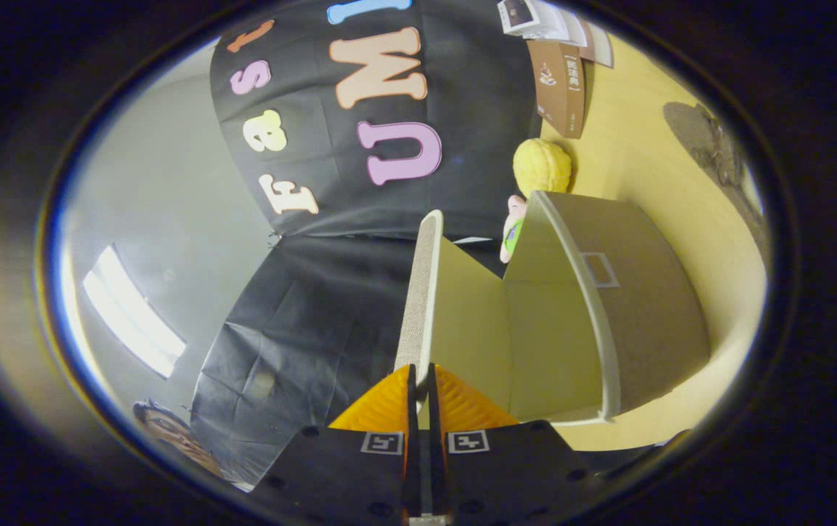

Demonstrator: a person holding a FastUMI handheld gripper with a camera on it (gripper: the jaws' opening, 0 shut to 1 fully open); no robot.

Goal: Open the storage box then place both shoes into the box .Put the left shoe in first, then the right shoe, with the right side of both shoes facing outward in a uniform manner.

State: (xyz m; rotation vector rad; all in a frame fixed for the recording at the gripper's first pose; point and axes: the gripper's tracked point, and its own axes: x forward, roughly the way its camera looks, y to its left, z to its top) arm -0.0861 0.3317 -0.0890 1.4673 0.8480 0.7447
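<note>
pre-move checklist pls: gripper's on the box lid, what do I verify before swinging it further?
1. Grip on lid: the gripper has both fingers closed on the edge of the lid, which runs on ahead of them. ok.
2. Lid off the box: raised clear of the storage box, gap open beside it. ok.
3. Box interior free: the inner wall shows pale and bare; the bottom is hidden. cannot tell.
4. Clutter behind: a yellow plush toy sits just beyond the box's far end, close to the lid's path. cannot tell.
5. Shoes located for the next step: cannot tell.
6. Box seated flat on the table: ok.
</note>
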